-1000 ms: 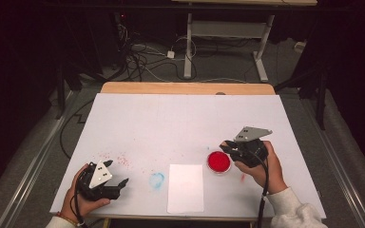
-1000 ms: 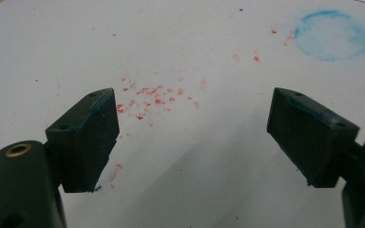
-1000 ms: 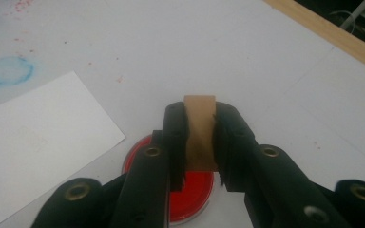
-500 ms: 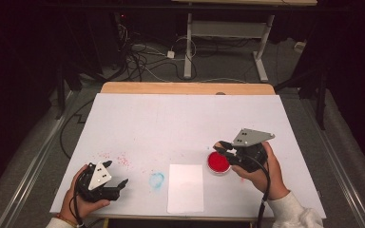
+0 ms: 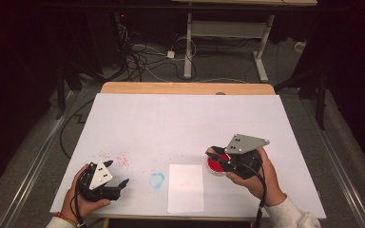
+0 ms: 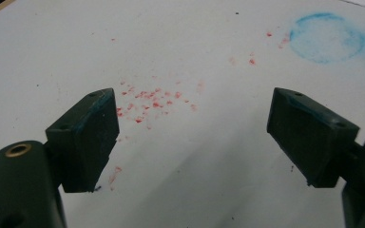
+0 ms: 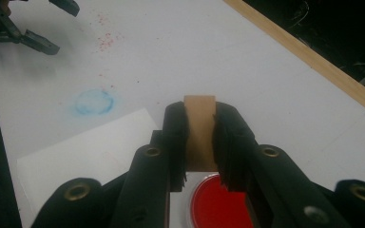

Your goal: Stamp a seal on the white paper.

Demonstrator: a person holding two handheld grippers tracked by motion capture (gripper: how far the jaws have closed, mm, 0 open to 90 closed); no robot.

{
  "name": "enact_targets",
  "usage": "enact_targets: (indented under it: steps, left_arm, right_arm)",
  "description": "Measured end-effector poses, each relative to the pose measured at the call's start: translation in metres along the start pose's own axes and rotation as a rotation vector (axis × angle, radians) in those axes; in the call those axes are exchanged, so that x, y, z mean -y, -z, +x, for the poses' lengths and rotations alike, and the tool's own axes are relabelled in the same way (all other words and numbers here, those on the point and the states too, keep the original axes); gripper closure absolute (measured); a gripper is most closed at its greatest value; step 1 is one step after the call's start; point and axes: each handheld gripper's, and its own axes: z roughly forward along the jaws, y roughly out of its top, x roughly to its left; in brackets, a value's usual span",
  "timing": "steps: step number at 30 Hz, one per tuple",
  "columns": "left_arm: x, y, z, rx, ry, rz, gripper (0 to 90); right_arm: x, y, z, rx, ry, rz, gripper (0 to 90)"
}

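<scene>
- At the near left edge of the table, the left gripper [image 5: 116, 185] rests with jaws apart, nothing between them.
- Midway lies the white paper sheet [image 5: 186, 187].
- Right gripper [image 5: 215, 154] is clamped on a tan stamp block [image 7: 199, 130], poised over the red ink pad [image 7: 218, 202]; the sheet lies just to its left.
</scene>
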Motion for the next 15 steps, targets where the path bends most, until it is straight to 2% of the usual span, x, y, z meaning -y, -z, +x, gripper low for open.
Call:
enact_targets:
  steps: [15]
  left_arm:
    - [0.000, -0.001, 0.000, 0.002, 0.001, 0.001, 17.1]
  right_arm:
    - [-0.002, -0.015, 0.018, -0.055, 0.040, 0.032, 76.1]
